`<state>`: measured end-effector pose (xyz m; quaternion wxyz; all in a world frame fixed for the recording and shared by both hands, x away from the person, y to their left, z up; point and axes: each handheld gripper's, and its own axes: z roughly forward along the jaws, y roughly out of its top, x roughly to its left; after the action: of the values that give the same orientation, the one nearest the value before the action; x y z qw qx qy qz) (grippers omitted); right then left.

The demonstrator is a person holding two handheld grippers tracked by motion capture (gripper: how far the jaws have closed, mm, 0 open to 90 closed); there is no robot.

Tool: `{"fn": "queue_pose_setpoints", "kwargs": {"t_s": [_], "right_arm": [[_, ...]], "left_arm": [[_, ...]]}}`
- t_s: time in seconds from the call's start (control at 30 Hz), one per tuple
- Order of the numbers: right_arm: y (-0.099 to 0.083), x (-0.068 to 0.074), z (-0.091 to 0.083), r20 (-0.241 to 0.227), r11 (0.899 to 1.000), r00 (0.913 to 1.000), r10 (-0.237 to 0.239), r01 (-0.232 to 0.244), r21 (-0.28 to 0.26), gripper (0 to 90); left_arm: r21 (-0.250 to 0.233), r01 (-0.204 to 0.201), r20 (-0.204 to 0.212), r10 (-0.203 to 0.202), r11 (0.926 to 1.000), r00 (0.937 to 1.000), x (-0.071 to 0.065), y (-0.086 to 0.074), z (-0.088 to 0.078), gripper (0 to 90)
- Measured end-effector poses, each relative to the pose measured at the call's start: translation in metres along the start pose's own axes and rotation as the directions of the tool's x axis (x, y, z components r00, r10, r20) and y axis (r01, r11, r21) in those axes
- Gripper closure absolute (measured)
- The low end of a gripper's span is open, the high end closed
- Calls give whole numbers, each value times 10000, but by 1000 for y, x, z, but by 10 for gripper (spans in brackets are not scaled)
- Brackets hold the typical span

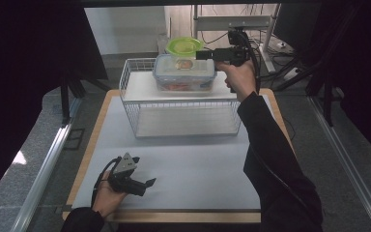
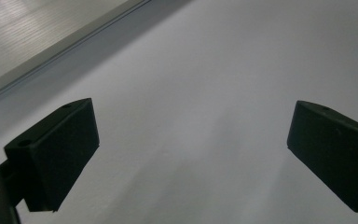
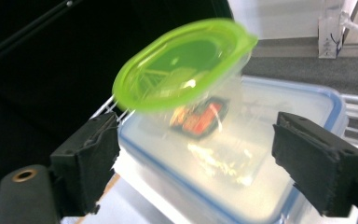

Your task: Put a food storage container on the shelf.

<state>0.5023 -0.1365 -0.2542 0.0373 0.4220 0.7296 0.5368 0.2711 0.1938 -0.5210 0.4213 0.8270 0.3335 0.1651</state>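
A small clear cup with a green lid point(image 1: 184, 47) stands on top of a clear box with a blue-rimmed lid point(image 1: 184, 75), which sits on the upper shelf of a white wire rack point(image 1: 130, 92). My right gripper point(image 1: 200, 54) is held level just right of the cup, open. In the right gripper view the green-lidded cup point(image 3: 184, 63) sits tilted on the box point(image 3: 270, 186) just beyond my right gripper point(image 3: 196, 126), whose pads do not touch it. My left gripper point(image 1: 147, 187) rests open near the table's front left, and in its own view my left gripper point(image 2: 193, 109) has only the white mat between its jaws.
The white mat point(image 1: 198, 164) covers a wooden table point(image 1: 89, 150). The rack's lower shelf point(image 1: 183, 123) is bare. Behind the table stand a metal frame point(image 1: 232, 21), cables and a dark monitor point(image 1: 294, 19). Metal rails point(image 1: 43, 164) run along the floor on both sides.
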Motion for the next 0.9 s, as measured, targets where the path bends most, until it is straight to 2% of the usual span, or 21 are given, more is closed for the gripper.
{"fn": "queue_pose_setpoints", "kwargs": {"t_s": [0.1,0.2,0.23,0.27,0.3,0.37,0.43,0.53,0.57,0.6,0.7,0.9], "right_arm": [[-9,3,-4,-52,9995,9995,-321,321,14,127],[-29,9,-10,-66,9949,9949,-1006,1006,16,99],[-29,9,-10,-66,9949,9949,-1006,1006,16,99],[-38,11,-13,20,9912,9912,-1321,1321,73,86],[-38,11,-13,20,9912,9912,-1321,1321,73,86],[-54,13,-16,66,9842,9842,-1767,1765,167,73],[-60,14,-17,107,9822,9824,-1867,1864,226,69],[-79,15,-20,150,9733,9734,-2285,2280,270,61],[-79,15,-20,150,9733,9734,-2285,2280,270,61],[-88,14,-20,180,9679,9680,-2502,2496,281,61],[-101,14,-20,215,9604,9608,-2766,2755,424,59],[-118,14,-20,265,9522,9527,-3028,3012,510,52]], "left_arm": [[-52,37,25,-37,10000,10000,0,0,0,19],[-152,100,75,-99,9998,9999,1,0,-1,19],[-152,100,75,-99,9998,9999,1,0,-1,19],[-180,141,117,-139,9997,9998,1,0,-1,19],[-180,141,117,-139,9997,9998,1,0,-1,19],[-280,211,205,-206,9994,9996,2,0,-1,18],[-295,223,219,-216,9993,9995,2,0,-1,17],[-342,319,298,-308,9989,9991,3,0,-1,16],[-342,319,298,-308,9989,9991,3,0,-1,16],[-360,337,304,-326,9988,9990,3,0,-1,15],[-348,330,334,-318,9988,9989,3,0,-1,15],[-332,328,342,-316,9989,9989,3,0,-1,14]]}}
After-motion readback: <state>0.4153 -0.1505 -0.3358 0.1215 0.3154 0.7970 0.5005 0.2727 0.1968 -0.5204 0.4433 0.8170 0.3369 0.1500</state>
